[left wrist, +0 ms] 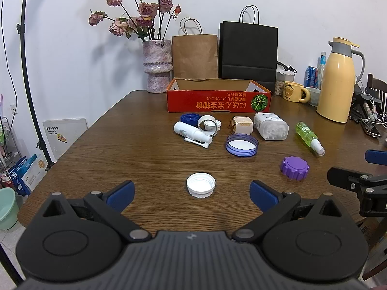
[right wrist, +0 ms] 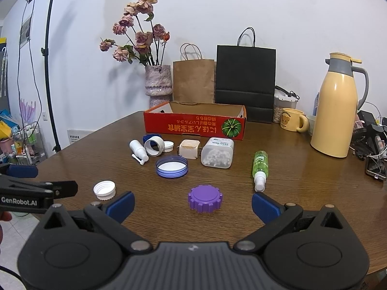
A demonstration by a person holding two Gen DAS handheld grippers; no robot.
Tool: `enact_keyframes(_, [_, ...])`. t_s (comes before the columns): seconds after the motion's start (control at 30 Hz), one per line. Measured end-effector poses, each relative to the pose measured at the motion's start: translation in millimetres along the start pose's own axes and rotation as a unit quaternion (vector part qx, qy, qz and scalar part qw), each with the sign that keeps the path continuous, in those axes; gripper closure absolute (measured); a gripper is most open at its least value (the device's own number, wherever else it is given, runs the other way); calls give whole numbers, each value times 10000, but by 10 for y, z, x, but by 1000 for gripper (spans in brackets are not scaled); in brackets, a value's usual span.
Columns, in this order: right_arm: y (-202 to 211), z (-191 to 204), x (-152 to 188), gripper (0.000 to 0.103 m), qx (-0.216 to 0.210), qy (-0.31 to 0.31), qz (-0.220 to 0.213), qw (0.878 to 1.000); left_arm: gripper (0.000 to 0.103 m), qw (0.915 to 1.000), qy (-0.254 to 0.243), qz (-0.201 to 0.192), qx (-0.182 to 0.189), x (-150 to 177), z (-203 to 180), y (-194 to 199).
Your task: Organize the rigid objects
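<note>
Both tools are hovering spread: left tool (left wrist: 192,194) facing the white cap (left wrist: 201,184), right tool (right wrist: 193,204) facing the purple cap (right wrist: 205,198), both short of the red box (right wrist: 194,124), likely readying pickups.

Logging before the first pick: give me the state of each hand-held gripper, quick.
Left hand-held gripper: open, empty, round white ribbed plastic cap between its fingers.
Right hand-held gripper: open, empty, purple notched plastic lid between its fingers.
</note>
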State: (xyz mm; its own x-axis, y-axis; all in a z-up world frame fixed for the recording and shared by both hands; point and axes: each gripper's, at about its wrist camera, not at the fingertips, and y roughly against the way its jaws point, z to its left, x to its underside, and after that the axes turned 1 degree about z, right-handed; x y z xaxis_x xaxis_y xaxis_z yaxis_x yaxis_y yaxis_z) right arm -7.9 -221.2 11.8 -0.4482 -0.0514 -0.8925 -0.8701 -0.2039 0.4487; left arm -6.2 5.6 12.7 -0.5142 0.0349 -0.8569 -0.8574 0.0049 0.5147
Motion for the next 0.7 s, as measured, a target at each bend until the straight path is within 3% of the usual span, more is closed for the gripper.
enact_keyframes(0.7, [31,35,-5,0,10,41,-31,10000,0,10000,1,-11,2,9,3,2])
